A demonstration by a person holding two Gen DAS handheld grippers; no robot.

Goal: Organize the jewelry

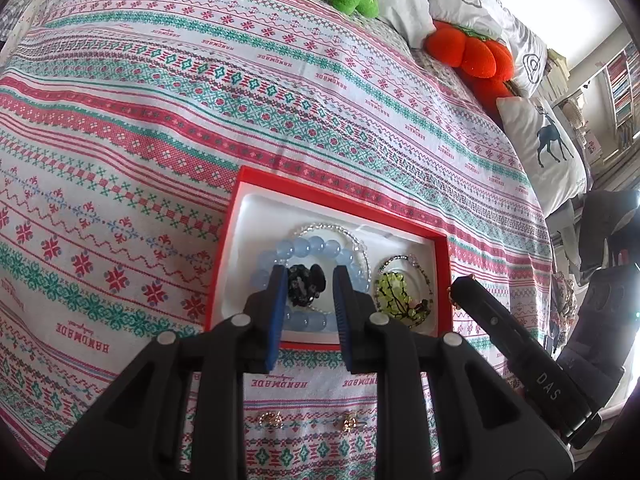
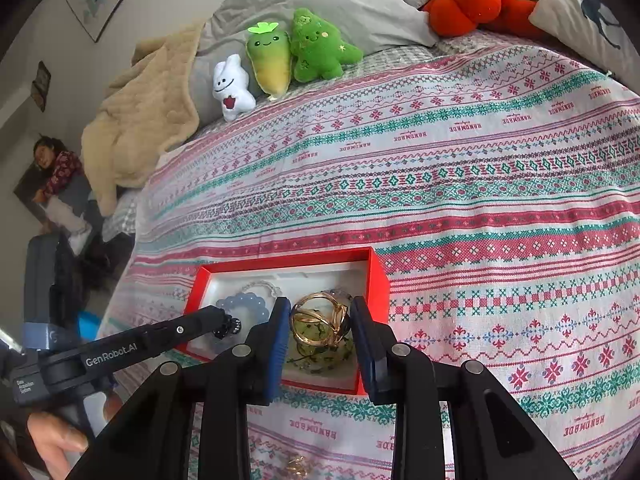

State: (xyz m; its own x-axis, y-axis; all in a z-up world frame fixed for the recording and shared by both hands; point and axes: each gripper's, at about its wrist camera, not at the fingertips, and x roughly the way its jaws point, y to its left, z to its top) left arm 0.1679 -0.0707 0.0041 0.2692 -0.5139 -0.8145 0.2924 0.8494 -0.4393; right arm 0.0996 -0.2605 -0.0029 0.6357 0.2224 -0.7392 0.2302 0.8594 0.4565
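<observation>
A red jewelry box point(image 1: 240, 216) with a white liner lies on the patterned bedspread; it also shows in the right wrist view point(image 2: 376, 280). In it lie a pale blue bead bracelet point(image 1: 320, 246), a clear bead bracelet point(image 1: 320, 227) and a green-yellow piece point(image 1: 396, 292). My left gripper point(image 1: 309, 286) is shut on a black beaded ornament point(image 1: 304, 284) over the box's left half. My right gripper point(image 2: 320, 320) is shut on a gold ring-shaped piece point(image 2: 320, 320) over the box's right half. Two small gold pieces point(image 1: 272, 420) point(image 1: 349, 423) lie on the bedspread in front of the box.
Plush toys point(image 2: 308, 52) and pillows point(image 1: 472, 4) line the far side of the bed. A beige blanket point(image 2: 144, 120) is heaped at the far left. The bedspread point(image 1: 200, 100) stretches beyond the box. A hand point(image 2: 52, 440) holds the left gripper's handle.
</observation>
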